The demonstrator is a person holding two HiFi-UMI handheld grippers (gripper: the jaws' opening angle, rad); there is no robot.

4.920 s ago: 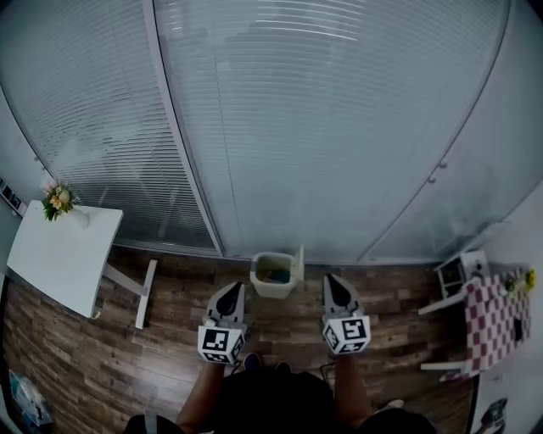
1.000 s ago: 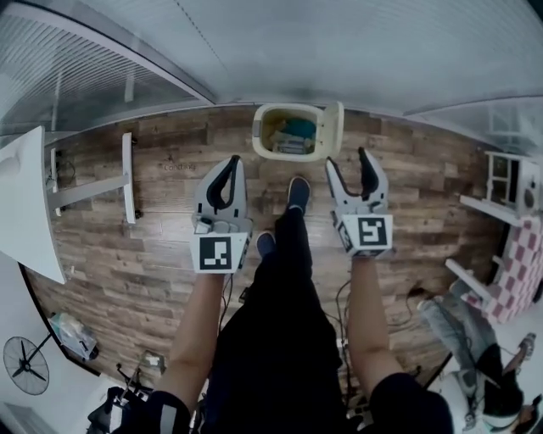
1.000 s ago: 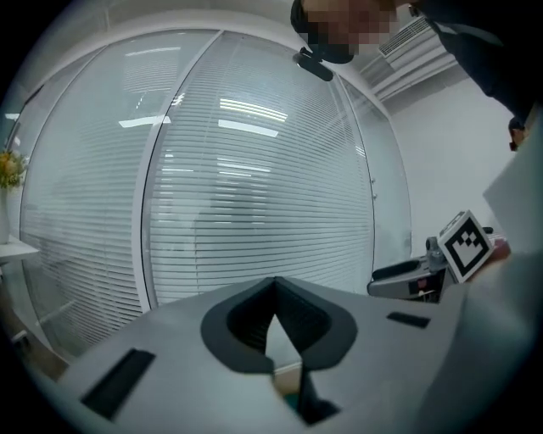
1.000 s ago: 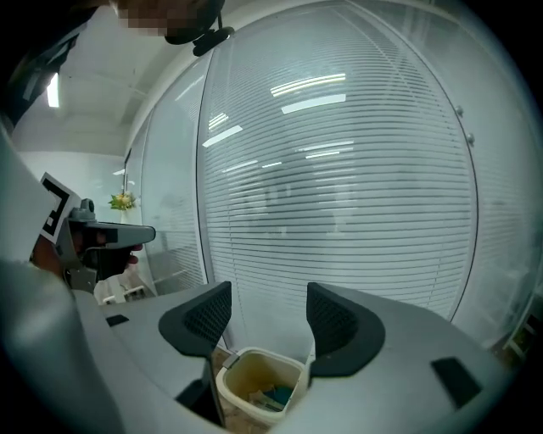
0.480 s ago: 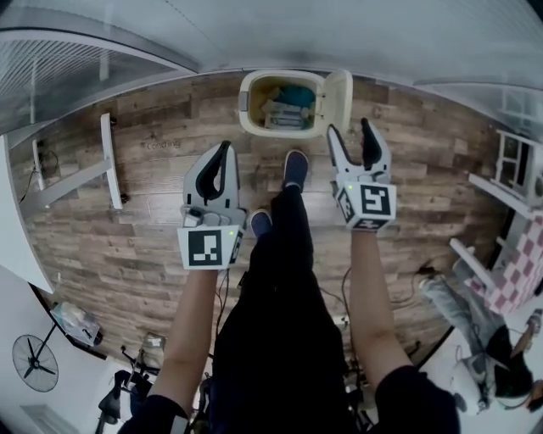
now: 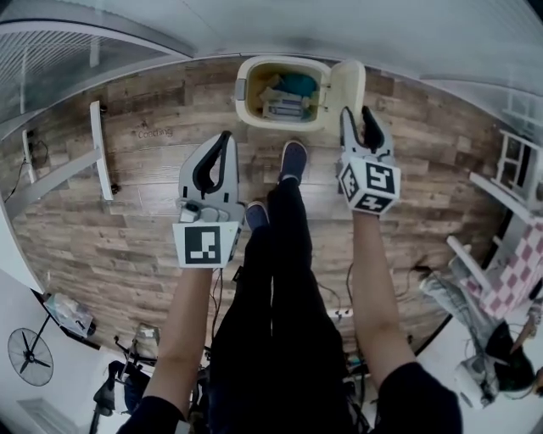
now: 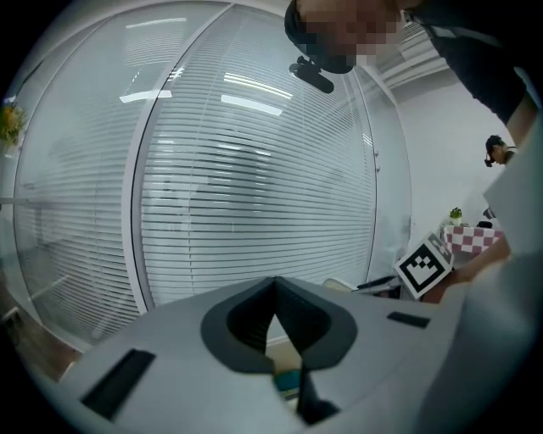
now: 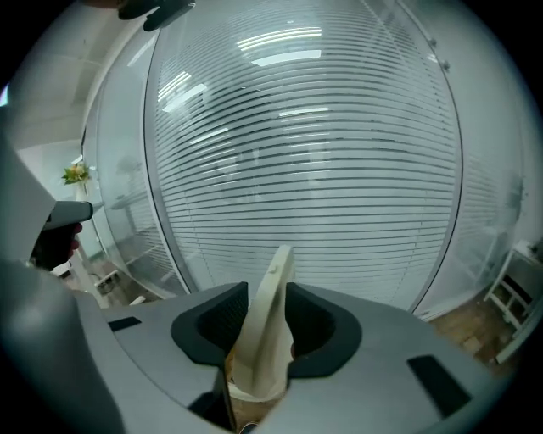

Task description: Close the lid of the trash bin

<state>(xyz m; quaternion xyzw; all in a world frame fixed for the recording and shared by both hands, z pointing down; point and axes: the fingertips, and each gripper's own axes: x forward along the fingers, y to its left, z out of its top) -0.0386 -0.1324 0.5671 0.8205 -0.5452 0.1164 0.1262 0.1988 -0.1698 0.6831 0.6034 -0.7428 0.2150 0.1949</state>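
Observation:
A cream trash bin (image 6: 246, 91) stands open on the wood floor by the glass wall, with rubbish inside. Its lid (image 6: 349, 85) stands upright at the bin's right side. My right gripper (image 6: 359, 120) straddles the lid's near edge. In the right gripper view the lid (image 8: 267, 322) rises between the jaws, which have just been closing and now press on it at both sides. My left gripper (image 6: 224, 140) hangs to the left of the bin, short of it, shut with nothing in it. In the left gripper view its jaws (image 7: 276, 320) meet at the tips.
The person's legs and dark shoes (image 6: 293, 161) are between the two grippers, just before the bin. White table legs (image 6: 97, 148) lie at left, a white shelf (image 6: 517, 161) and checkered cloth (image 6: 522, 263) at right, a fan (image 6: 30, 356) at lower left. Blinds behind glass (image 6: 254, 25) back the bin.
Both grippers came down and closer to the bin. The right one went forward onto the lid's edge and its jaws narrowed around it.

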